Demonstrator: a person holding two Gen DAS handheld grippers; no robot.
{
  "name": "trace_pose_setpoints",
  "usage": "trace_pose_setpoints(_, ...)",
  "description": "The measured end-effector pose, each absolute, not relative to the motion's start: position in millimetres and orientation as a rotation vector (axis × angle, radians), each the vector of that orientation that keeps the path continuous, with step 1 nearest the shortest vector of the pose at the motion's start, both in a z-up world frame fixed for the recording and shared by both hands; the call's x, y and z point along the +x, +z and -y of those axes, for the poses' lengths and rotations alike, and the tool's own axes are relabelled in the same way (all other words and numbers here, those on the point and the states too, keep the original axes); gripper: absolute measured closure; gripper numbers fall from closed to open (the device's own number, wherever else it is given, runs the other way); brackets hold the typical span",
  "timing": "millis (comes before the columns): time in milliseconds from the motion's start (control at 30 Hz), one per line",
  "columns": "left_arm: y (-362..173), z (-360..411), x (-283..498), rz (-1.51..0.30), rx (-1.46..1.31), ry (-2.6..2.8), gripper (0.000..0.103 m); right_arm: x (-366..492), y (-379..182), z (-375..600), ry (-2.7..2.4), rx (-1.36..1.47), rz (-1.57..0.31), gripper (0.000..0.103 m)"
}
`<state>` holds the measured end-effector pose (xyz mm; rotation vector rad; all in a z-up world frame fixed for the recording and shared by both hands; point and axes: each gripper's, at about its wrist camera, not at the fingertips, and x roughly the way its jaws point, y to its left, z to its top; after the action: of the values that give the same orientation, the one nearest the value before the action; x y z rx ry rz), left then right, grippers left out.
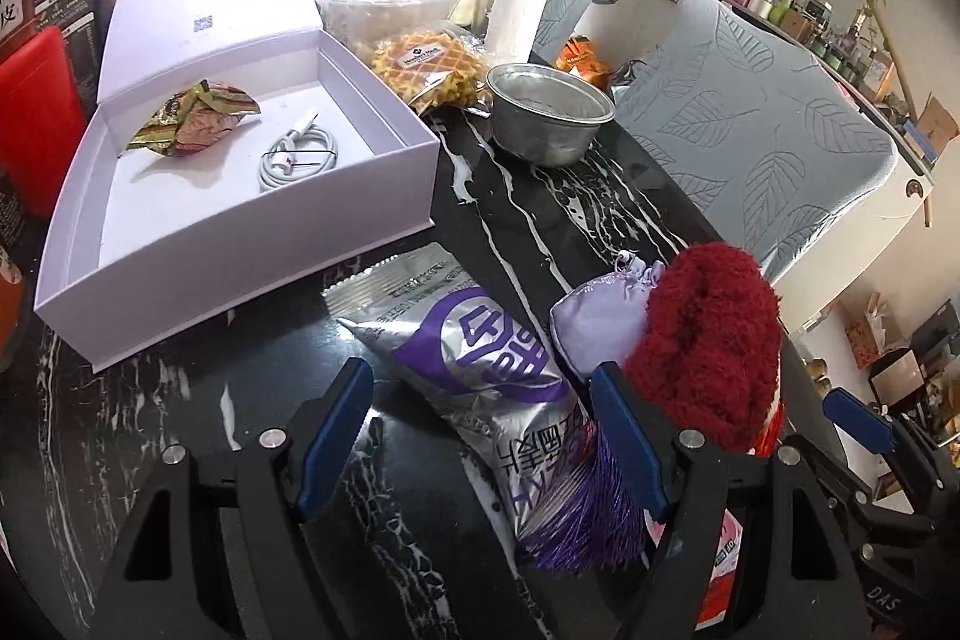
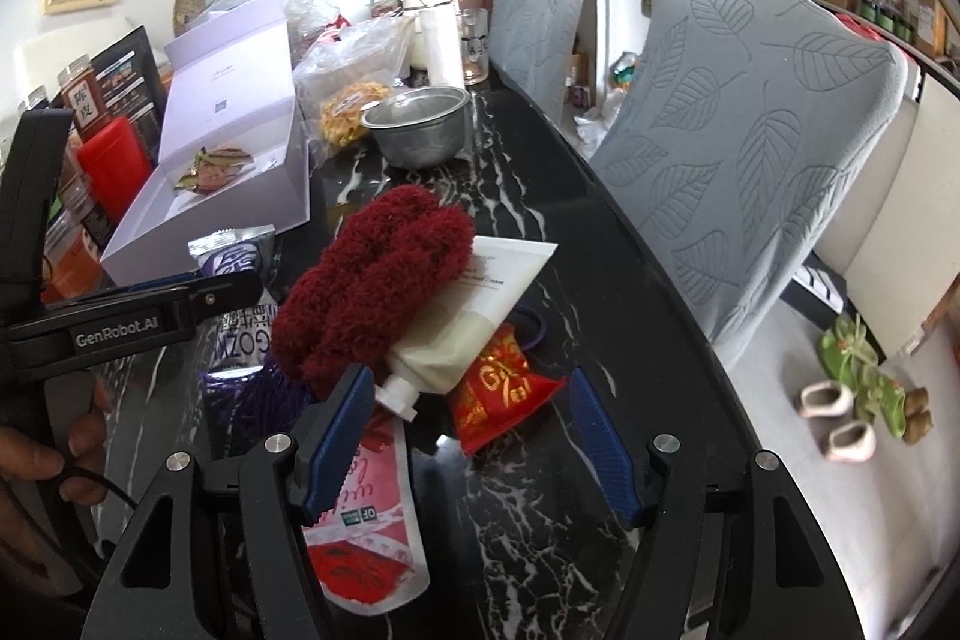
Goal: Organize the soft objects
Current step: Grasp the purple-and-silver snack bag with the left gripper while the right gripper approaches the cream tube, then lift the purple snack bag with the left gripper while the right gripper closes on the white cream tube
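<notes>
Both of your grippers hang with jaws released, holding nothing. Your right gripper (image 2: 465, 436) is nearer the red fuzzy bundle (image 2: 372, 280) (on the counter (image 2: 540, 520), up-left of its jaws), long axis slanting away.

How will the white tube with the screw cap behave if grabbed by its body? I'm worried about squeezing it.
The white tube looks part-full and creased, so it probably dents. Its smooth skin may slip. Lying under the red fuzzy item, lifting it likely shifts that.

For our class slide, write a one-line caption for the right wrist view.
Open right gripper poised above a white squeeze tube, fuzzy dark-red knit bundle and red foil pouch.
</notes>
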<state>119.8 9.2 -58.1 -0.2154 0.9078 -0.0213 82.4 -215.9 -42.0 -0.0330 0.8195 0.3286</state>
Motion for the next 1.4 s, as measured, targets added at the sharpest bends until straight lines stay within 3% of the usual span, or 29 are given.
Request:
trace_pose_setpoints(267, -78.3, -22.8, 134.3, -0.97, -0.356, -0.007, 0.028, 84.5, -44.6, 224.4, 0.283, -0.03, -0.827, 0.035)
trace_pose_setpoints(1067, -84.6, -12.5, 128.2, -0.971, -0.108, -0.041, 0.029, 103.8, -57.1, 223.9, 0.327, 0.03, -0.852, 0.035)
trace_pose_setpoints(1300, -81.2, -15.0, 126.5, -0.949, -0.097, -0.064, 0.059, 123.6, -60.0, 214.9, 0.389, 0.074, -0.862, 0.035)
trace_pose_setpoints(1400, -81.7, -11.4, 124.2, -0.944, -0.075, -0.075, 0.06, 132.2, -64.4, 205.6, 0.427, 0.067, -0.874, 0.035)
